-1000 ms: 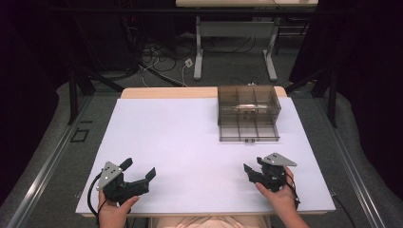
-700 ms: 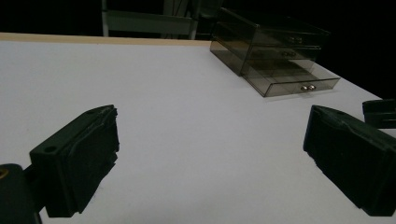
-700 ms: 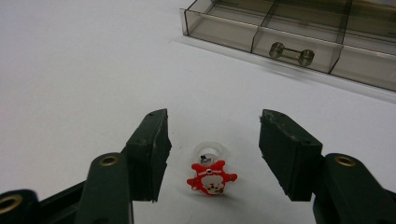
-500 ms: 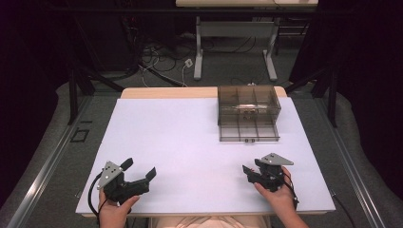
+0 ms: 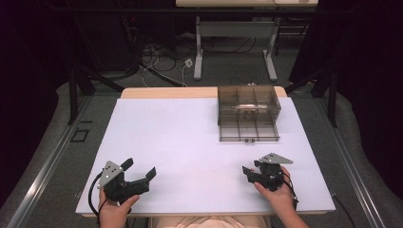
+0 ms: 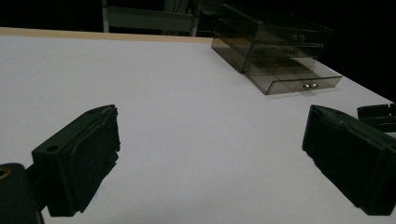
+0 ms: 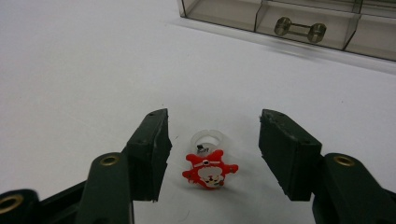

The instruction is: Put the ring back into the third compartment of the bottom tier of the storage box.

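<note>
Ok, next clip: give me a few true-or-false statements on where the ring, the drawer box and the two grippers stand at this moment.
1. The red ring lies on the white table between the right gripper's jaws. True.
2. The right gripper's pads are pressed onto the ring. False: there is a gap on each side, and the ring rests on the table.
3. The bottom drawer of the clear drawer box is pulled out. True.
4. The left gripper holds the ring. False: its jaws stand wide apart with nothing between them.
5. The drawer box stands at the near left corner of the table. False: it stands at the far right.
</note>
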A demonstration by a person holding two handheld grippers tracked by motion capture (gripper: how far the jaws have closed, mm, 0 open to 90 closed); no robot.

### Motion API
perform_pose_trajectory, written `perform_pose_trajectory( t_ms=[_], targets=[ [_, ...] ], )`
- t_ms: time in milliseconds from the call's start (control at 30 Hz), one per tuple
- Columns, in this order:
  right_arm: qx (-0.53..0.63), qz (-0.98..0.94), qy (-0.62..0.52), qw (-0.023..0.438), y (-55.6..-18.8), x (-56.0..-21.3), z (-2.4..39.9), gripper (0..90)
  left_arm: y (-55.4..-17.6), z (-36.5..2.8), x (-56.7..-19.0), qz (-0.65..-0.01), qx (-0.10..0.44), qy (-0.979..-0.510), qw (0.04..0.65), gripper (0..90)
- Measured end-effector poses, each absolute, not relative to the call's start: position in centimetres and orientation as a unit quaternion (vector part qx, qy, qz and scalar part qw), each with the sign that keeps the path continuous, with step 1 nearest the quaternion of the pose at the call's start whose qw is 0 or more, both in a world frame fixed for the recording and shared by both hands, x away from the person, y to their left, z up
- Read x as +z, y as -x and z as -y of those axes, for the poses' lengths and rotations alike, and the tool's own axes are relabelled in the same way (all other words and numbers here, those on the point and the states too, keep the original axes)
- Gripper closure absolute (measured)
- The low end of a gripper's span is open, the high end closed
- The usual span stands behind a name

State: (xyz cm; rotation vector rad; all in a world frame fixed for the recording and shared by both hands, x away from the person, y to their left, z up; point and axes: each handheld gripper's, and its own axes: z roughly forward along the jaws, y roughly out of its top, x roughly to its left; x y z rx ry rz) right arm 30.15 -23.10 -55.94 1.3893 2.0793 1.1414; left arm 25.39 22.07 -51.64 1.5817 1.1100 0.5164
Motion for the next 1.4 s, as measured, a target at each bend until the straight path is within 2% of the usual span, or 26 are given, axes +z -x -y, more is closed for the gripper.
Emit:
perform_pose_trajectory(
  t_ms=[800, 1267, 1400],
  targets=[
    [0.392, -0.755, -0.490, 0.193, -30.18, -56.64, 22.68, 48.0, -25.37, -22.08, -51.64, -0.466, 0.218, -0.667, 0.539, 5.3],
    [0.383, -0.758, -0.487, 0.204, -30.12, -56.75, 22.54, 55.3, -25.42, -22.07, -51.68, -0.466, 0.215, -0.670, 0.536, 5.4],
    [0.383, -0.759, -0.486, 0.204, -30.07, -56.77, 22.47, 60.2, -25.41, -22.03, -51.67, -0.465, 0.216, -0.669, 0.537, 5.4]
  ],
)
